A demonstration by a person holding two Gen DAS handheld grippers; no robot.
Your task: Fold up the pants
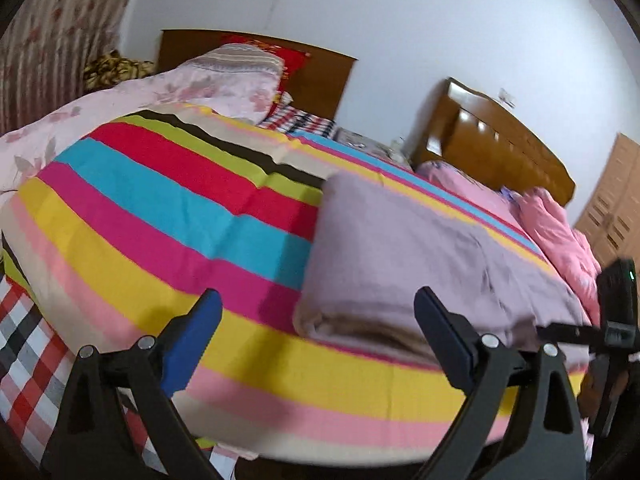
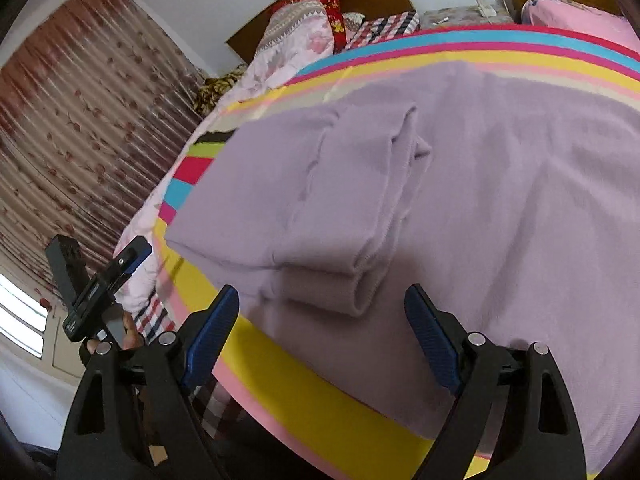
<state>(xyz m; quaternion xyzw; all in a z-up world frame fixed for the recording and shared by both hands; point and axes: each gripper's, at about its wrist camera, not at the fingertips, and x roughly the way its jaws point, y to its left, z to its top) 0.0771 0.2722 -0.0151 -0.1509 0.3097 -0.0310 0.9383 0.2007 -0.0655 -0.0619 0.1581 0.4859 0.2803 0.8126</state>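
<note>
Lilac pants (image 1: pixel 420 248) lie folded on the striped bedsheet (image 1: pixel 160 216), their thick folded edge facing me. My left gripper (image 1: pixel 318 296) hovers open just before that edge, nothing between its blue pads (image 1: pixel 192 344). In the right wrist view the pants (image 2: pixel 500 200) fill the middle, and the leg ends with ribbed cuffs (image 2: pixel 356 292) lie doubled over the wider part. My right gripper (image 2: pixel 322 291) is open right in front of the cuffs, without touching them. The left gripper (image 2: pixel 120 268) shows at the bed's left edge, and the right gripper (image 1: pixel 616 304) shows at the far right.
A pink floral quilt (image 1: pixel 120 100) and pillows (image 1: pixel 248 60) lie at the head of the bed by a wooden headboard (image 1: pixel 320 76). A pink duvet (image 1: pixel 560 232) is bunched beyond the pants. A flowered curtain (image 2: pixel 80 120) hangs left. A checked sheet (image 1: pixel 24 340) hangs below the bed's edge.
</note>
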